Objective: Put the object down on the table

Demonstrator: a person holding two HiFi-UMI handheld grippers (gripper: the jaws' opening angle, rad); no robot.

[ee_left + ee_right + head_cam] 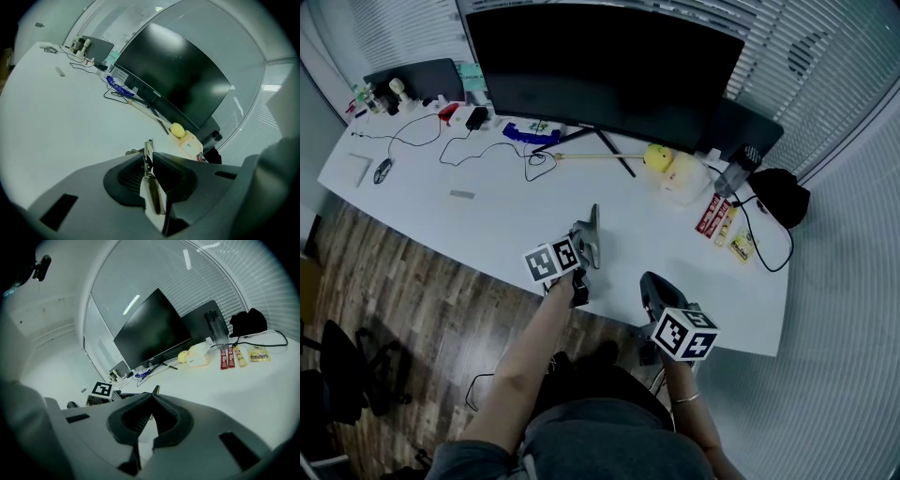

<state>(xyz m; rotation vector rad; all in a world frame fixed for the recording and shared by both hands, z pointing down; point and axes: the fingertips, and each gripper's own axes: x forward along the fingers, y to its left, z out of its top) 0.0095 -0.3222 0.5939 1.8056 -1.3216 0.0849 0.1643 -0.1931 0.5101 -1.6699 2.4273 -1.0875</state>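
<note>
A thin flat metal piece (594, 223) stands on edge over the white table (487, 225) near its front edge. My left gripper (589, 246) is shut on it. In the left gripper view the same metal piece (152, 192) runs between the closed jaws of the left gripper (149, 159), its tip poking out past them. Whether it touches the tabletop is hidden. My right gripper (649, 286) hangs at the table's front edge, a little to the right. In its own view the right gripper (152, 401) is shut, jaws meeting with nothing between them.
A large dark monitor (600, 66) stands at the back. To its right lie a yellow ball (657, 157), a white box (684, 178), snack packets (717, 217), a bottle (733, 173) and a black bag (780, 195). Cables and a mouse (382, 170) lie at the left.
</note>
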